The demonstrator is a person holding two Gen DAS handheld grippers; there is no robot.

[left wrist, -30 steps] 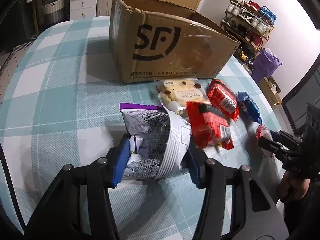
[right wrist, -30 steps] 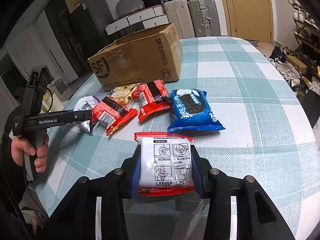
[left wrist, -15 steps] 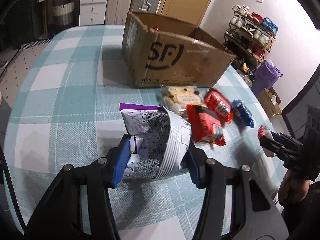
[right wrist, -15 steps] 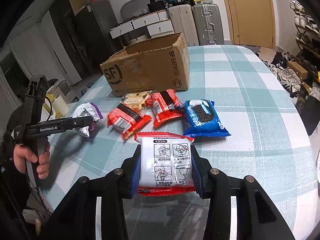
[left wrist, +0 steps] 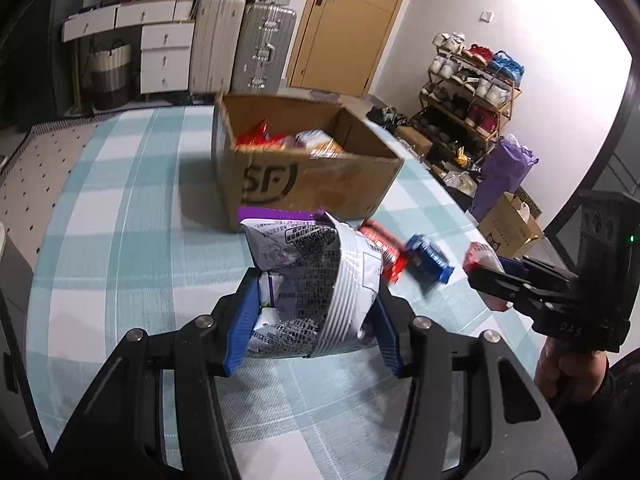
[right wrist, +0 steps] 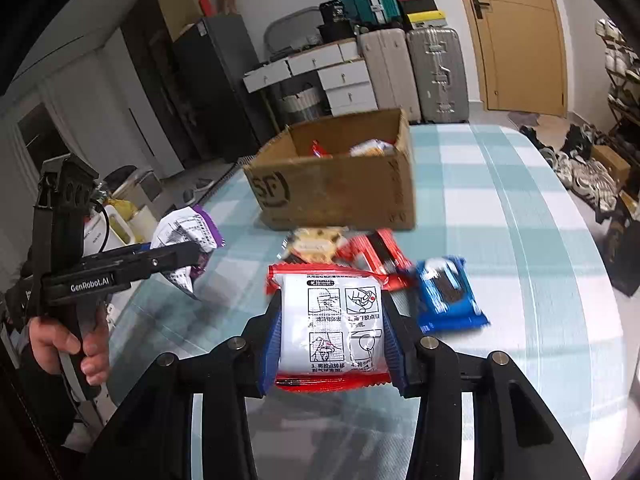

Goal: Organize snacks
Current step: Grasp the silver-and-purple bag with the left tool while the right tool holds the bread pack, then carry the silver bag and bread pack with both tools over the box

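Your left hand-held gripper (left wrist: pixel 312 320) is clamped on the purple-white snack bag (left wrist: pixel 316 280), right hand-held gripper (right wrist: pixel 332 344) on the red-edged packet (right wrist: pixel 334 328), both above the bench (right wrist: pixel 520 240) near the cardboard box (right wrist: pixel 340 184), which probably holds snacks already.

Teal-and-white checked tablecloth (left wrist: pixel 120 216) over the table. Behind it, silver ribbed hard-shell suitcase (right wrist: pixel 438 74) beside beige hard-shell suitcase (right wrist: pixel 386 70), white drawer unit (left wrist: pixel 164 60), striped woven basket (left wrist: pixel 111 74), closed tan wooden door (right wrist: pixel 520 36). Metal shoe rack full of shoes (left wrist: pixel 472 92) by the white wall, purple plastic bag (left wrist: pixel 502 172) next to it. Dark cabinet (right wrist: pixel 216 84) far left.
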